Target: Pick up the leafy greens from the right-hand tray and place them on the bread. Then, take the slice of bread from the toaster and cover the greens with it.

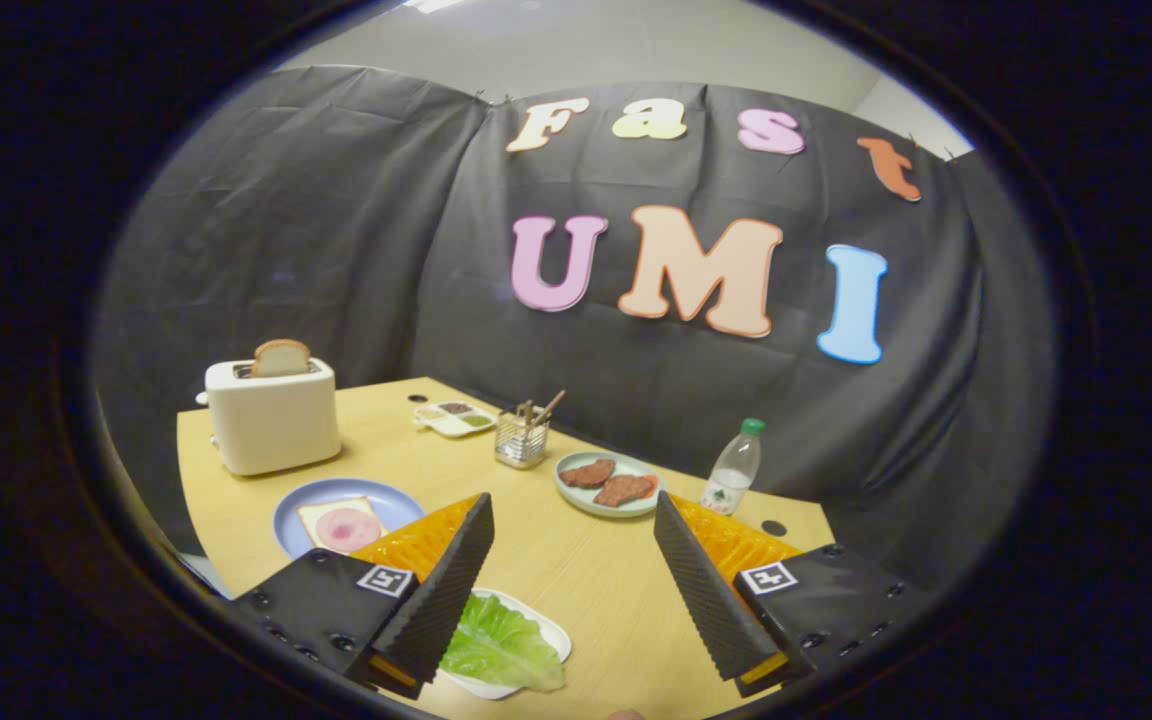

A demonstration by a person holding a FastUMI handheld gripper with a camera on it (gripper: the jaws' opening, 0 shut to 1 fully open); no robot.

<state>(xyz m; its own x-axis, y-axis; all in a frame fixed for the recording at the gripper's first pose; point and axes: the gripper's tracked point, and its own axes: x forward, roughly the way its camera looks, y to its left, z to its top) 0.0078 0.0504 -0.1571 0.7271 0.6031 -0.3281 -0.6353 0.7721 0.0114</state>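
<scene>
Desk layout seen from above the claw [571,590]

The leafy greens [501,645] lie in a tray [556,632] on the desk [576,570], between the spread fingers, beside the left one. Beyond that finger a plate [391,497] holds a bread slice [341,523]; behind it stands the toaster [273,415] with bread [281,357] in its slot. To the right sit a utensil holder [521,438], a meat plate [608,483] and a bottle [733,468].

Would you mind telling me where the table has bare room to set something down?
The open gripper frames bare wood between the lettuce tray and meat plate. It is crowded between the toaster, blue plate and utensil holder.
</scene>
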